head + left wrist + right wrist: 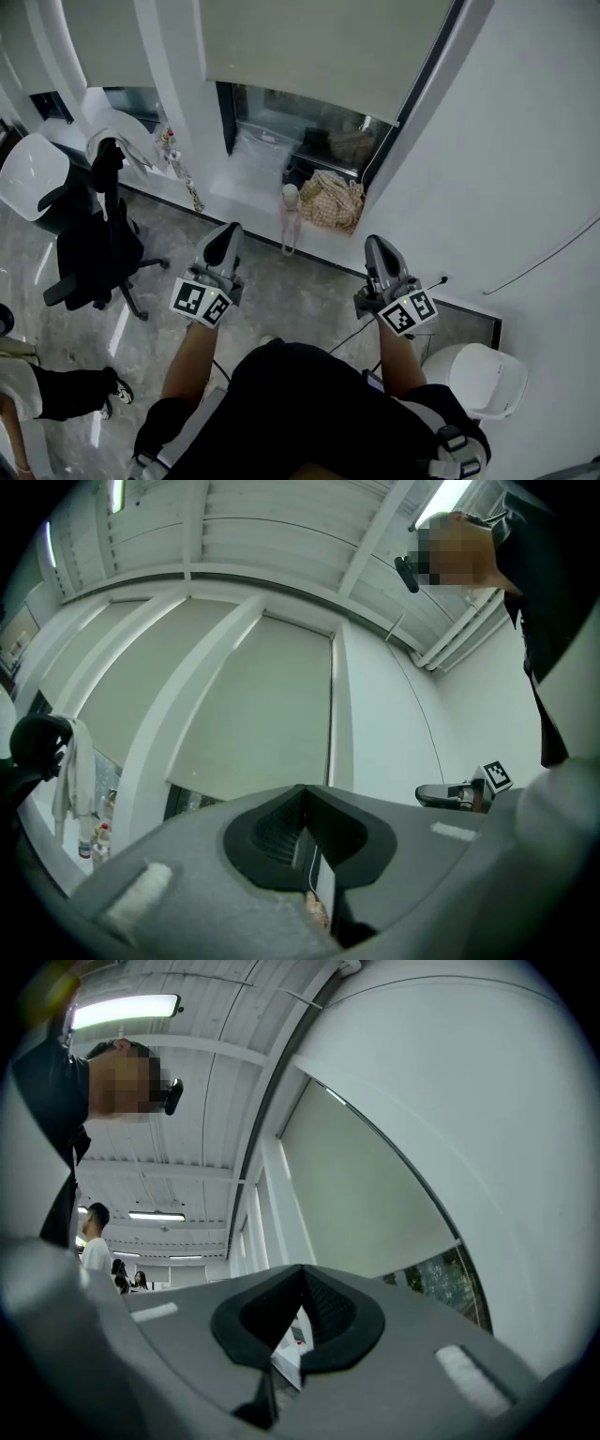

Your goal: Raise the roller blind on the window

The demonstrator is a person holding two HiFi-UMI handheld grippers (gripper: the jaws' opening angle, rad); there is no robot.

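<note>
Grey plastic jaws on the left gripper [225, 236] were clenched together with nothing between them. The right gripper [378, 247] was the same, closed and empty. Both were held out side by side in front of the person, pointing toward the window [300, 141] and well short of it.

The roller blind [328, 47], pale beige, hung over the upper part of the window, with a strip of glass bare under its bottom edge. The step looked like the approach, with no contact with the blind yet.

To do it well, the jaws would need to part first, then find the pull cord or chain, probably at the blind's right edge. A thin line [548, 251] ran across the white wall right of the window; could not tell if it was that cord. Grip it, pull straight and steady, and keep clear of the checked bag [333, 199] and small doll [291, 208] by the sill.

Writing: none readable. Only black-and-white square markers [200, 302] showed on the gripper cubes, and no brand or label was seen.
</note>
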